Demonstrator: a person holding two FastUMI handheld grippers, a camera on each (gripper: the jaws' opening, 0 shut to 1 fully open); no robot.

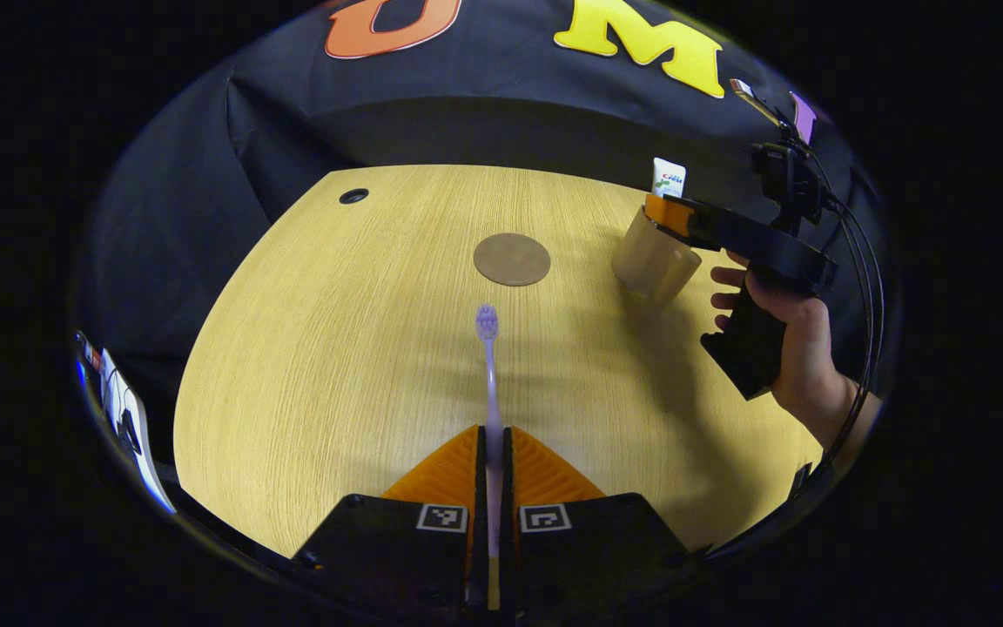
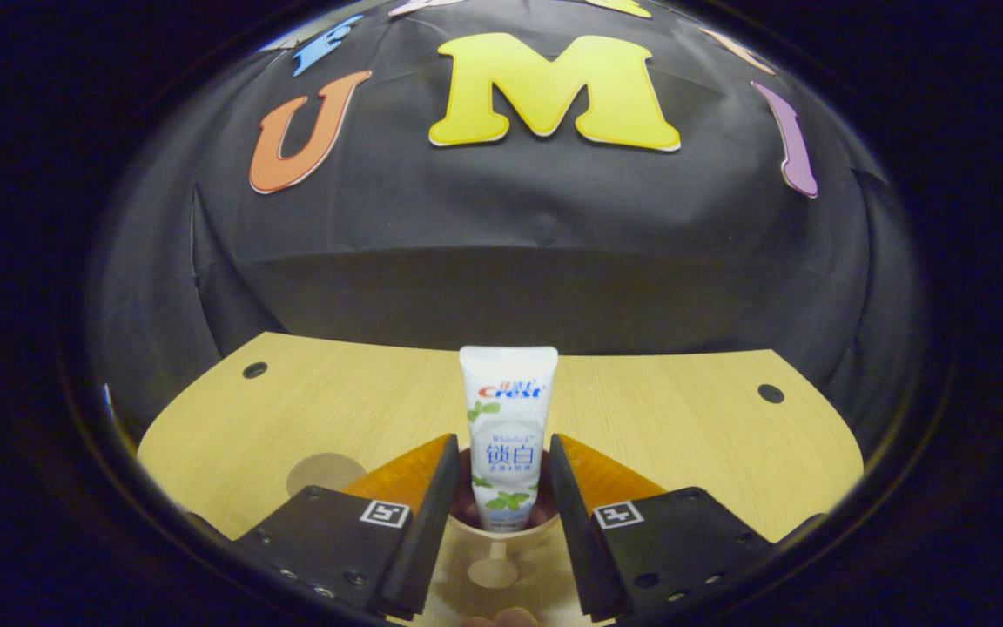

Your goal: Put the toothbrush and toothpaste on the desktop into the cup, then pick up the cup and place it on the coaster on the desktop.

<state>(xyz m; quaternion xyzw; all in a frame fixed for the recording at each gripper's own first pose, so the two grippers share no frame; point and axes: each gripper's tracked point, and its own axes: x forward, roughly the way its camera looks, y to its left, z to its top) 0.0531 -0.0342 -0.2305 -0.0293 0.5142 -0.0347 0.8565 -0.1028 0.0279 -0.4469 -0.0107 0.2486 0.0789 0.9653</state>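
Note:
My left gripper (image 1: 493, 431) is shut on the handle of a lilac toothbrush (image 1: 488, 348), which points forward with its head low over the wooden desktop (image 1: 310, 348). A round brown coaster (image 1: 512, 259) lies beyond the brush head. To the right stands a translucent cup (image 1: 651, 261) with the white toothpaste tube (image 1: 669, 177) upright in it. My right gripper (image 1: 671, 216), held by a hand (image 1: 784, 335), hovers at the cup's rim. In the right gripper view, the right gripper (image 2: 502, 440) stands open on either side of the toothpaste tube (image 2: 508, 418), with narrow gaps, above the cup (image 2: 501, 544).
The coaster (image 2: 325, 473) lies left of the cup in the right gripper view. Small round holes (image 1: 353, 196) (image 2: 770, 394) mark the desktop's far corners. The black cloth wall rises close behind the far edge. Some white items (image 1: 123, 418) sit off the desktop's left edge.

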